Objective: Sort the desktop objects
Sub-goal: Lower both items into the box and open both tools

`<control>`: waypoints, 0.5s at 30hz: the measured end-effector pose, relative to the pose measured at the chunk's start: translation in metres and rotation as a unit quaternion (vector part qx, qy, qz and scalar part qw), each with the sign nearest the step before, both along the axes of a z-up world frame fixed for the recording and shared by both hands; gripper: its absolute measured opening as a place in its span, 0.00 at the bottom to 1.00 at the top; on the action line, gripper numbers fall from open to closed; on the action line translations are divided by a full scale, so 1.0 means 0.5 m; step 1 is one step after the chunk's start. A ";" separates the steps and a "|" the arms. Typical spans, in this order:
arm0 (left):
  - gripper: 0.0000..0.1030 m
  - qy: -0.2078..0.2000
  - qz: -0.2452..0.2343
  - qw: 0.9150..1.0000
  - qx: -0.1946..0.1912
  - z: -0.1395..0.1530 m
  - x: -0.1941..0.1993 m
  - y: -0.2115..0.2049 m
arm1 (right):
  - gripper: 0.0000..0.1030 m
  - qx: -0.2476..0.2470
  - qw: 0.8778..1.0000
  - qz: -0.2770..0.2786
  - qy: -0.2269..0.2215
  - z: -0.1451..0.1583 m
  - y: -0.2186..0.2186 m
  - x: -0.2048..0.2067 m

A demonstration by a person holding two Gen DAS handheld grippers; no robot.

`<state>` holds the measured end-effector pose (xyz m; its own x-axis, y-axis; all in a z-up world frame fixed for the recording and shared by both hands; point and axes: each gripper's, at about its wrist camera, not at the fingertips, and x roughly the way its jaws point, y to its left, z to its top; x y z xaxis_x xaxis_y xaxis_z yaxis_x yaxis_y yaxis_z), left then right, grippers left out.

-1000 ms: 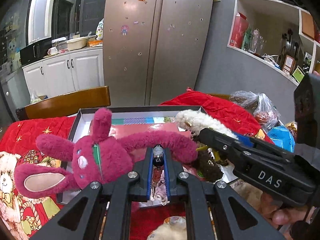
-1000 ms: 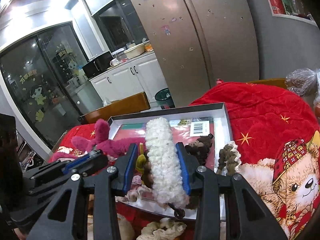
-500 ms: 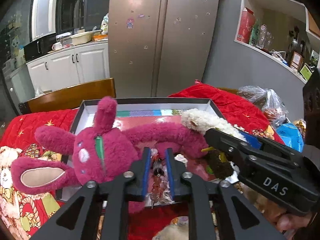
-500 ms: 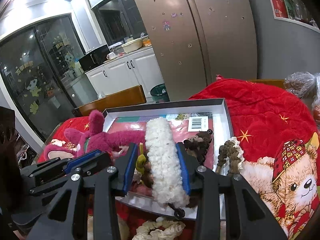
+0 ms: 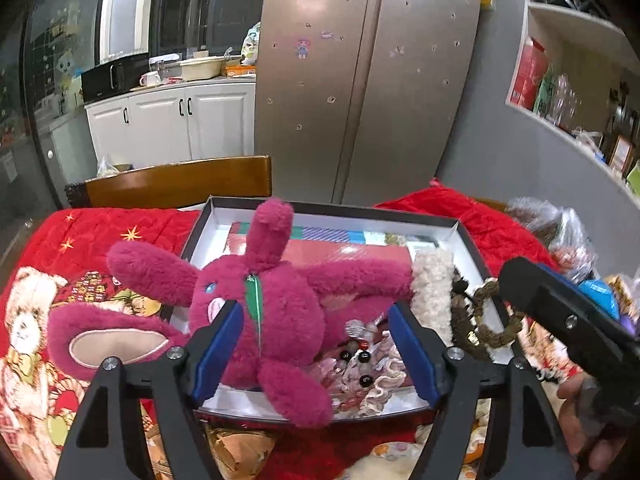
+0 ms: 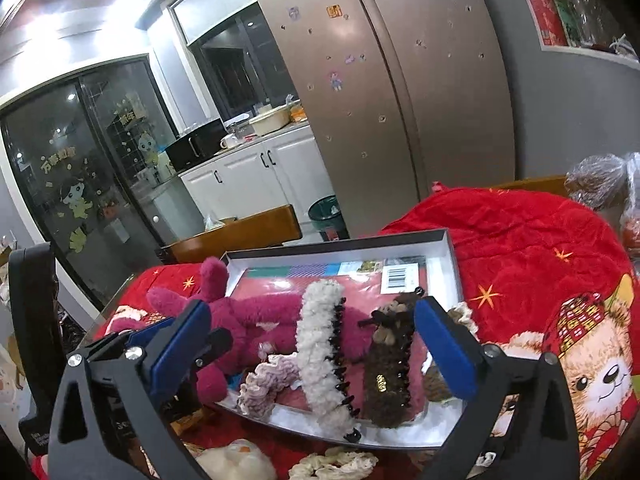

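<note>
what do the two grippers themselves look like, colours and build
Both the left gripper and right gripper are matte black angular frames with silver screws, and each finger carries a blue pad on its inner face. No cables or sleeves show.

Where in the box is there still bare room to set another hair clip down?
Inside the box, the free patch is the far strip by the barcode label, beyond the white fuzzy clip and brown fuzzy clip. The near half is crowded: pink plush rabbit, beads, scrunchie.
</note>
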<state>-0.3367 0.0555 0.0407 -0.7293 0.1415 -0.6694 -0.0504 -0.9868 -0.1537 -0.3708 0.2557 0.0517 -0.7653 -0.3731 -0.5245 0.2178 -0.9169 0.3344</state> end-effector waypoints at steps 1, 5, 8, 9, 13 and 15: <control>0.79 -0.003 0.001 1.000 0.013 -0.002 0.000 -0.004 | 1.00 -0.002 1.000 0.001 -0.001 0.000 0.001 -0.001; 1.00 -0.033 -0.024 0.999 0.017 -0.014 -0.006 0.002 | 1.00 -0.008 1.000 0.002 -0.003 0.003 0.003 -0.004; 1.00 -0.008 -0.008 1.000 -0.023 -0.003 0.007 0.014 | 1.00 -0.011 1.000 0.004 -0.001 0.007 0.003 0.001; 1.00 -0.007 -0.008 1.000 -0.020 -0.002 0.010 0.014 | 1.00 -0.012 1.000 0.004 0.001 0.008 0.003 0.001; 1.00 0.003 -0.009 1.000 -0.015 0.009 0.019 0.012 | 1.00 -0.015 1.000 0.005 0.000 0.007 0.005 0.000; 1.00 0.008 -0.008 1.000 -0.022 0.015 0.019 0.013 | 1.00 -0.015 1.000 0.005 -0.002 0.004 0.006 -0.004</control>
